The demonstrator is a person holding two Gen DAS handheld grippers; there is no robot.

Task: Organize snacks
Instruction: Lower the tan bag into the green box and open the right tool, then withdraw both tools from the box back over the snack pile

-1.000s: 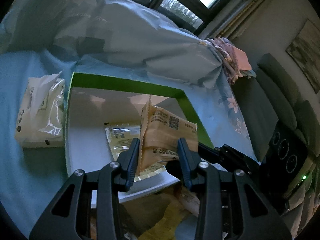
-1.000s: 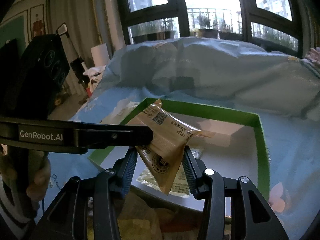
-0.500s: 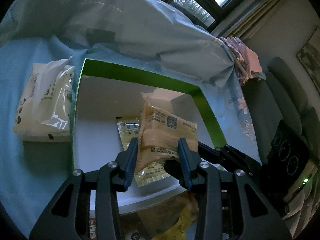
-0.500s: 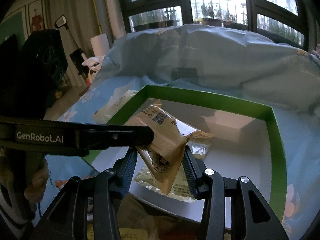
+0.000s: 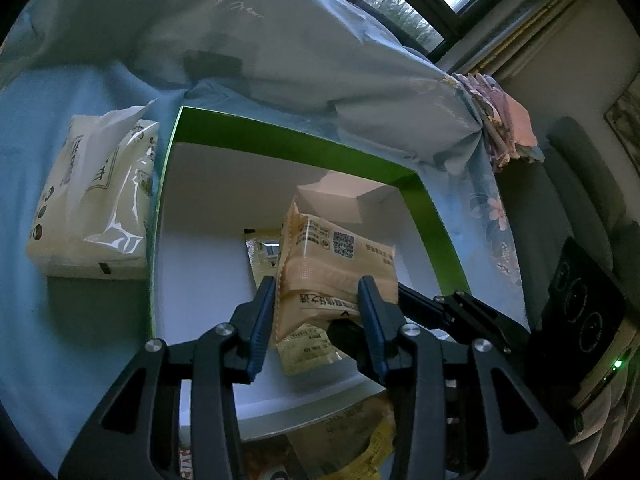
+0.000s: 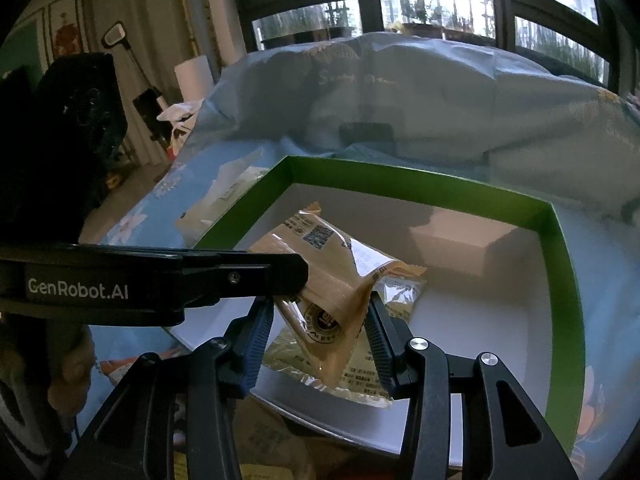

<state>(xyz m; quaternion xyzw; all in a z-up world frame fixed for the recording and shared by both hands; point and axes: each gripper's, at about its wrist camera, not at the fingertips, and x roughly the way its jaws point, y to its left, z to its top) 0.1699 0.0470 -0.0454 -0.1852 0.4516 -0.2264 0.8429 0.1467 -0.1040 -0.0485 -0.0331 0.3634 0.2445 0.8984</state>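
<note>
Both grippers, your left gripper [image 5: 316,312] and right gripper [image 6: 320,332], pinched one tan snack packet [image 5: 332,276] above the near edge of the green-rimmed box [image 5: 436,220], so placing was under way; next you needed to release.

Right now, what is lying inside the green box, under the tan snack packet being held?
A clear-and-yellow snack packet lies flat on the white floor of the green box. The tan snack packet covers its middle, so its label is hidden.
</note>
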